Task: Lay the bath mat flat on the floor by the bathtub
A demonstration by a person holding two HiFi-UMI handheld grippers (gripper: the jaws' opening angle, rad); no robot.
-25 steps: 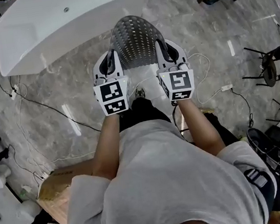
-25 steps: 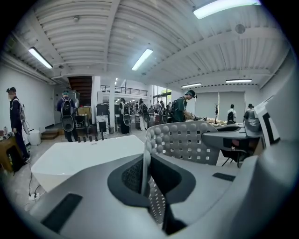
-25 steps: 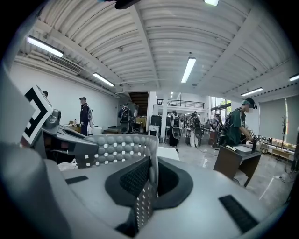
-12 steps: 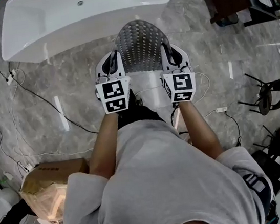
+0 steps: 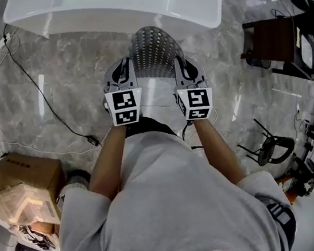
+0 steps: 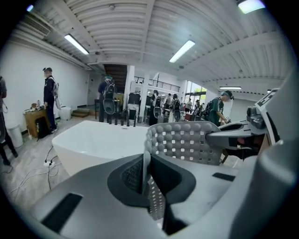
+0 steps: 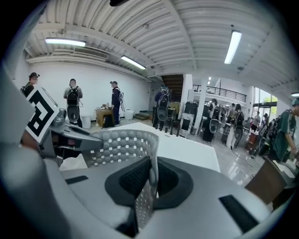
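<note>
A grey perforated bath mat [image 5: 152,53] hangs arched between my two grippers, in the air in front of the person. My left gripper [image 5: 127,68] is shut on the mat's left edge [image 6: 145,163], pinched between the dark pads. Its right edge [image 7: 152,175] is pinched the same way by my right gripper [image 5: 178,64]. The white bathtub [image 5: 123,8] lies just beyond the mat at the top of the head view; it also shows behind the mat as the bathtub [image 6: 98,142] in the left gripper view and the bathtub [image 7: 187,144] in the right gripper view.
Grey marbled floor [image 5: 70,88] with a black cable [image 5: 41,86] trailing on the left. A cardboard box [image 5: 21,187] sits at lower left. A dark wooden table [image 5: 273,42] and a black stool [image 5: 270,146] stand on the right. Several people stand in the background of both gripper views.
The person has stepped closer to the bathtub and turned; the tub now spans the top edge. Both grippers stay shut on the mat, carried along and slightly lower.
</note>
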